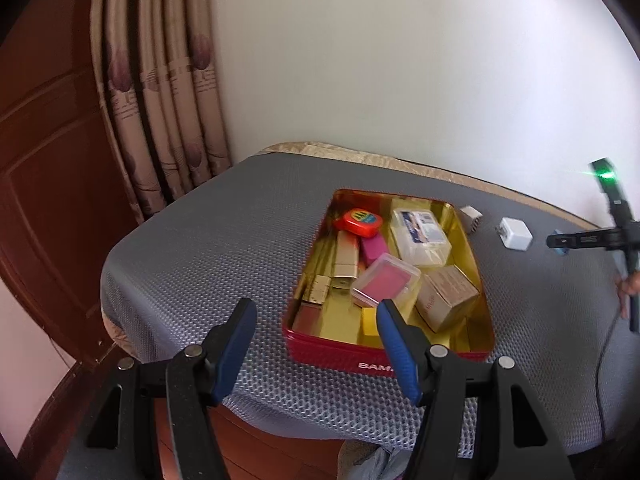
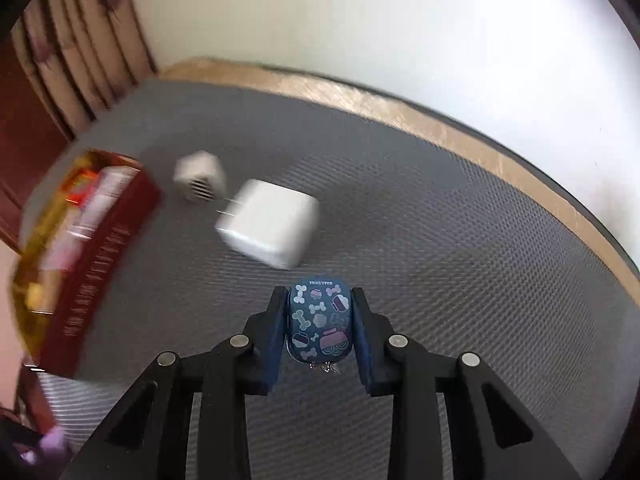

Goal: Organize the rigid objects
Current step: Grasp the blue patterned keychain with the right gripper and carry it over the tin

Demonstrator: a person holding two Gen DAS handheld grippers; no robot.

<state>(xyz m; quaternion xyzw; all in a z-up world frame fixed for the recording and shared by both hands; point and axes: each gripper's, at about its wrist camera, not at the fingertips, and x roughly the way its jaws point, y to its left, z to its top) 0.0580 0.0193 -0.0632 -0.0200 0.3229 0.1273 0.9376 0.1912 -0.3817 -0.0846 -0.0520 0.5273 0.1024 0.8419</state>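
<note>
The right gripper [image 2: 320, 326] has its fingers pinching a small blue case [image 2: 319, 322] printed with bones and bowls, held above the grey mat [image 2: 440, 240] that covers the tabletop. The left gripper [image 1: 316, 344] hangs at the near end of the red tin [image 1: 344, 354], its fingers spread wide with nothing between them.

The tin is already crowded: a red tape measure [image 1: 359, 221], a clear plastic box [image 1: 420, 236], a pink-filled clear case [image 1: 386, 280], a cardboard box [image 1: 448, 298] and gold lipstick tubes [image 1: 346, 260] lie in it, some leaning on each other. Two white chargers remain on the mat to the right of the tin, a smaller vented one [image 2: 200, 178] and a larger plug [image 2: 272, 222], well apart from the fingers.

The likely next step is carrying the blue case over to the tin. The risks look modest but real. The case is rounded and gripped only by its sides, so a quick swing could let it twist or slip out. The right wrist view is motion-blurred, which suggests speed. With little bare floor left in the tin, the case may land on the tilted pink case and slide, or catch the tin's rim and fall back onto the mat.
</note>
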